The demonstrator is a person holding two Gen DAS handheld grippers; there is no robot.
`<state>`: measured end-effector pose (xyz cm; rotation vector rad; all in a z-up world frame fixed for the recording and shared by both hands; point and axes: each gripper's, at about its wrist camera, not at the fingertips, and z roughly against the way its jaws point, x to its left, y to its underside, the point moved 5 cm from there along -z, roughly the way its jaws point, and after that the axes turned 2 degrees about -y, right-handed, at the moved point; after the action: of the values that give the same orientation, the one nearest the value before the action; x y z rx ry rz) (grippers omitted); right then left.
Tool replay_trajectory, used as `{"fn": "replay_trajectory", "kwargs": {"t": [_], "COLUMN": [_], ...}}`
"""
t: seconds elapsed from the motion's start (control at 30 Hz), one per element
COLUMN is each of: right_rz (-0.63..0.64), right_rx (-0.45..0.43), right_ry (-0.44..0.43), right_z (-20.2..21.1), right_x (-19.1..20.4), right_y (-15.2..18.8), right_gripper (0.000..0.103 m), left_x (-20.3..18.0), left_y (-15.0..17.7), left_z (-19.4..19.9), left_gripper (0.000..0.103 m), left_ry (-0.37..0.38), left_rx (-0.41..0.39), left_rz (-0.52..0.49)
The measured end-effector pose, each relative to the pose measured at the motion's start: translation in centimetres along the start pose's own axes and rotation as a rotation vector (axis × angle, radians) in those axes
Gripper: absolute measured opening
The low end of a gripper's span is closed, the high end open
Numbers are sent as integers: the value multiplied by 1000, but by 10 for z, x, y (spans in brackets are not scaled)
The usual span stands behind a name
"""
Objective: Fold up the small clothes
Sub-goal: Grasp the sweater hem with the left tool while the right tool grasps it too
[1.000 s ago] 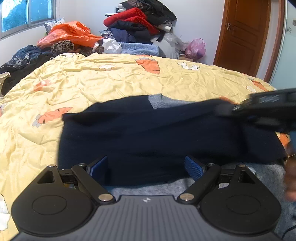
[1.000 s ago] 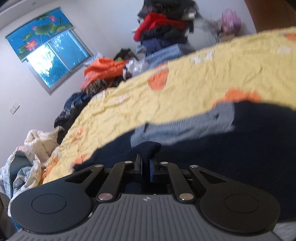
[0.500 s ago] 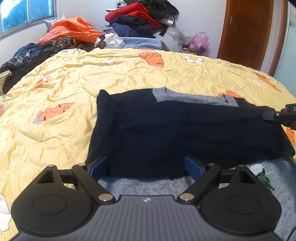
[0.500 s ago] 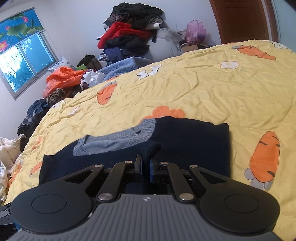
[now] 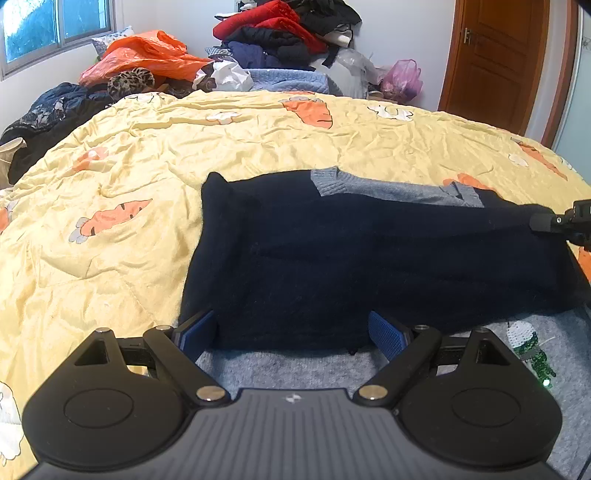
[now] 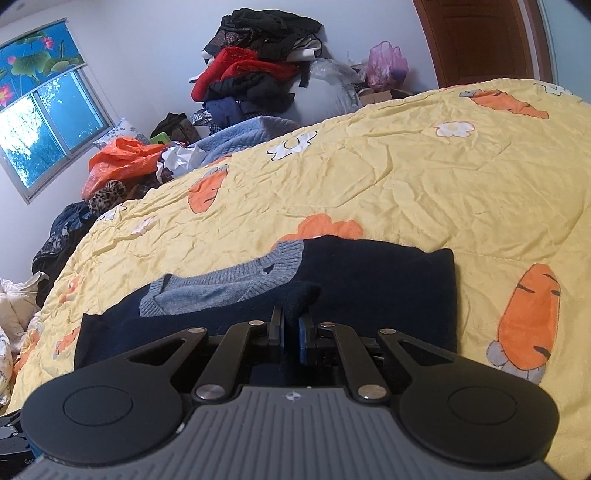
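the dark navy knit sweater with grey collar point(image 5: 369, 254) lies spread on the yellow carrot-print quilt point(image 5: 147, 184), just ahead of both tools. tugging sideways could drag the fold askew. the right gripper point(image 6: 291, 334) pinches a bunched edge; the left gripper point(image 5: 295, 332) gapes wide, holding nothing.

Sweater point(image 5: 369, 251) lying flat on the quilt point(image 5: 147, 177) of the bed, its neckline point(image 5: 391, 188) toward the far side. Clothes pile point(image 5: 280, 33) behind the bed; door point(image 5: 495, 59) at far right.
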<state>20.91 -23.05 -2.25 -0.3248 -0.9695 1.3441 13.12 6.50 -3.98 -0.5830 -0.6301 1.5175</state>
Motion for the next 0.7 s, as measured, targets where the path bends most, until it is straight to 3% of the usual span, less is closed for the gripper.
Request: {"fn": "replay_trajectory", "kwargs": {"t": [0.1, 0.17, 0.23, 0.33, 0.37, 0.4, 0.43, 0.47, 0.53, 0.63, 0.7], "right_rz": [62, 139, 204, 174, 178, 198, 226, 250, 254, 176, 200], "right_rx": [31, 26, -39, -98, -73, -29, 24, 64, 60, 7, 44], "right_ry": [9, 89, 162, 117, 84, 72, 83, 109, 182, 170, 174], "right_z": [-9, -12, -2, 15, 15, 10, 3, -4, -5, 11, 10], "right_x": [5, 10, 15, 19, 22, 24, 25, 24, 17, 7, 5], "right_y": [1, 5, 6, 7, 10, 14, 21, 26, 31, 29, 35], "right_gripper": [21, 28, 40, 43, 44, 51, 59, 59, 60, 62, 64], "left_x": [1, 3, 6, 12, 12, 11, 10, 10, 9, 11, 12], "left_y": [1, 1, 1, 1, 1, 1, 1, 1, 1, 5, 7], "left_z": [-2, -4, -4, -8, -10, -11, -11, -11, -7, -2, -2], "left_gripper": [90, 90, 90, 90, 90, 90, 90, 90, 90, 90, 90], "left_ry": [-7, -14, -7, -5, -7, -11, -15, -19, -18, -15, -21], "left_rx": [3, 15, 15, 27, 34, 39, 39, 40, 36, 23, 36], "left_rz": [-3, -2, 12, 30, 26, 20, 13, 8, 8, 0, -1]}}
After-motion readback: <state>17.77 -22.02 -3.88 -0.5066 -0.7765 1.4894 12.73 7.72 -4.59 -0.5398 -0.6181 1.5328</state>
